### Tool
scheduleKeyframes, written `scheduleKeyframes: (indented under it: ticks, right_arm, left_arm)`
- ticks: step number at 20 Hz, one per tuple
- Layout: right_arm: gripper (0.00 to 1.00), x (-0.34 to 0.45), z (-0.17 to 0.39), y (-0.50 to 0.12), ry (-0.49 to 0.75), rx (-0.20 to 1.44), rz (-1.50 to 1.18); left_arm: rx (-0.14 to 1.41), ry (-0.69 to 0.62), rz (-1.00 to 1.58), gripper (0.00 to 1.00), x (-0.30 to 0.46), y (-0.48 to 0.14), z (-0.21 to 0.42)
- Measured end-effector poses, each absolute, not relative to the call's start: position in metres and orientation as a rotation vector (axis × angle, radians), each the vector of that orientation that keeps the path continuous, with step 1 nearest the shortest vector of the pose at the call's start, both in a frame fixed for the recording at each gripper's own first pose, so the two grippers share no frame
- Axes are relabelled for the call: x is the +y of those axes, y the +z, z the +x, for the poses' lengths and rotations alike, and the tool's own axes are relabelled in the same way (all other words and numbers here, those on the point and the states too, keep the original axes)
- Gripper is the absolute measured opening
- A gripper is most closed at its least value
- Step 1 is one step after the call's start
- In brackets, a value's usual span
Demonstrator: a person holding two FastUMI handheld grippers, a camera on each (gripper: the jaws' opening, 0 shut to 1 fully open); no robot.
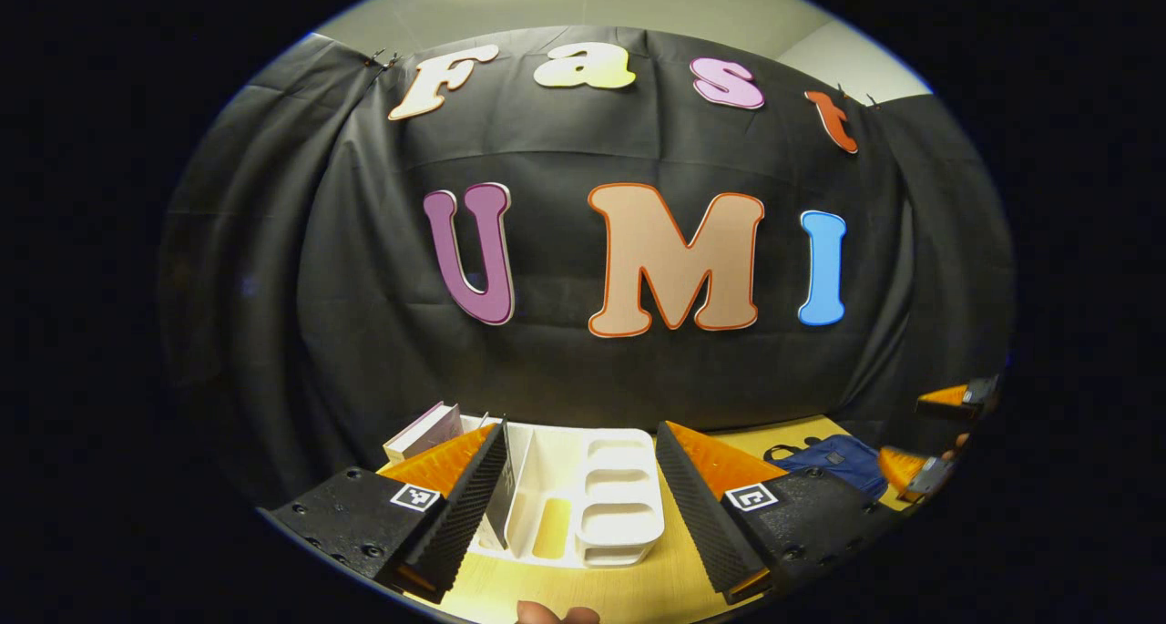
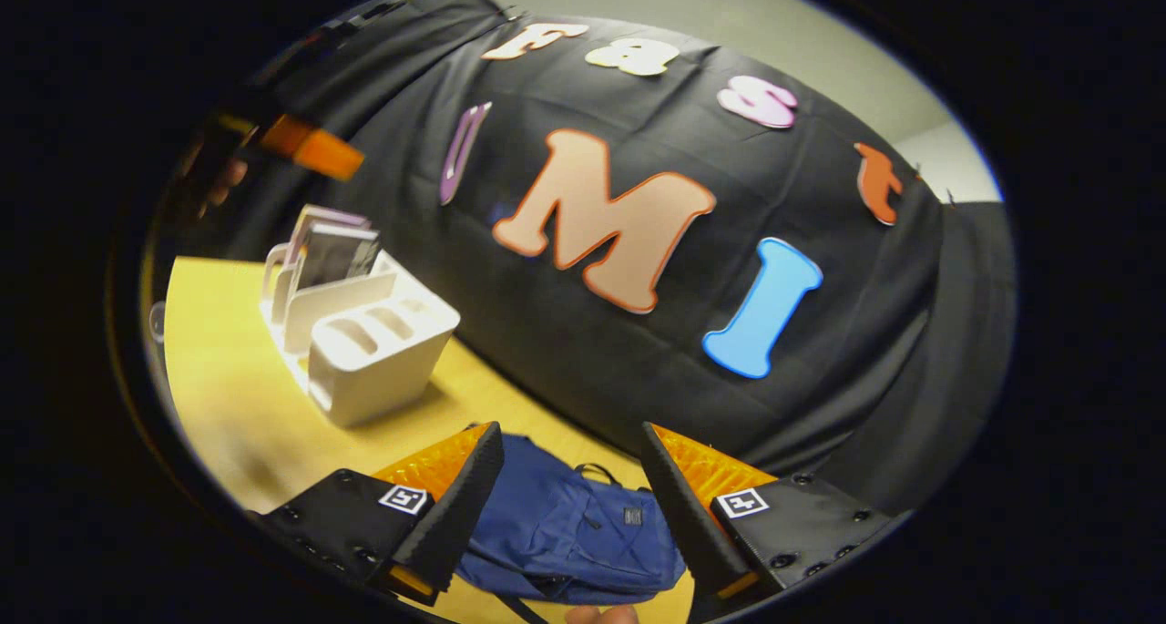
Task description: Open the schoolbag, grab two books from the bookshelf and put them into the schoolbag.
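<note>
A white bookshelf (image 1: 583,501) stands on the yellow table, with books (image 1: 426,431) leaning at its left end. My left gripper (image 1: 583,496) hangs open above and in front of it, holding nothing. The blue schoolbag (image 1: 833,462) lies flat at the right, its zip looking closed. In the right gripper view the schoolbag (image 2: 565,524) lies just beyond my open right gripper (image 2: 574,487), which holds nothing. The bookshelf (image 2: 364,342) with its books (image 2: 332,250) stands farther left, and the other gripper (image 2: 301,150) shows at upper left.
The yellow table (image 2: 237,396) runs up to the black cloth wall behind the bookshelf and bag. A fingertip (image 1: 547,613) shows at the bottom edge of the left gripper view. The other gripper (image 1: 938,433) hovers at far right beside the bag.
</note>
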State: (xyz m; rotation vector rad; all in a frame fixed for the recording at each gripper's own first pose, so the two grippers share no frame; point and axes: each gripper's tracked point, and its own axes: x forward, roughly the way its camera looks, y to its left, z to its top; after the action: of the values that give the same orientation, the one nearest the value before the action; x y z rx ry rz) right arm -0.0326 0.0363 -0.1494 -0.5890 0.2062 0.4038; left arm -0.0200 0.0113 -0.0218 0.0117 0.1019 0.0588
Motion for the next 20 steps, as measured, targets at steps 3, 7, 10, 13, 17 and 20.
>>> scheduleKeyframes:
  ticks: [3,7,10,13,17,20]
  right_arm:
    - [0.98,0.037,-0.052,-0.204,0.512,0.251,-0.779]
    - [0.87,0.043,-0.063,-0.273,0.634,0.291,-0.977]
    - [0.97,0.036,-0.062,-0.318,0.693,0.317,-1.115]
    - [0.97,0.034,-0.058,-0.345,0.717,0.332,-1.188]
    - [0.86,0.039,-0.047,-0.362,0.725,0.334,-1.260]
    - [0.86,0.054,-0.034,-0.368,0.741,0.319,-1.268]
  left_arm:
    - [0.121,0.073,0.003,0.97,0.017,-0.027,-0.025]
    - [0.130,0.100,0.015,0.97,0.026,-0.030,-0.030]
    - [0.137,0.121,0.016,0.97,0.032,-0.033,-0.034]
    - [0.144,0.140,0.020,0.97,0.036,-0.037,-0.039]
    - [0.145,0.158,0.029,0.97,0.040,-0.037,-0.042]
    - [0.141,0.177,0.038,0.97,0.046,-0.036,-0.042]
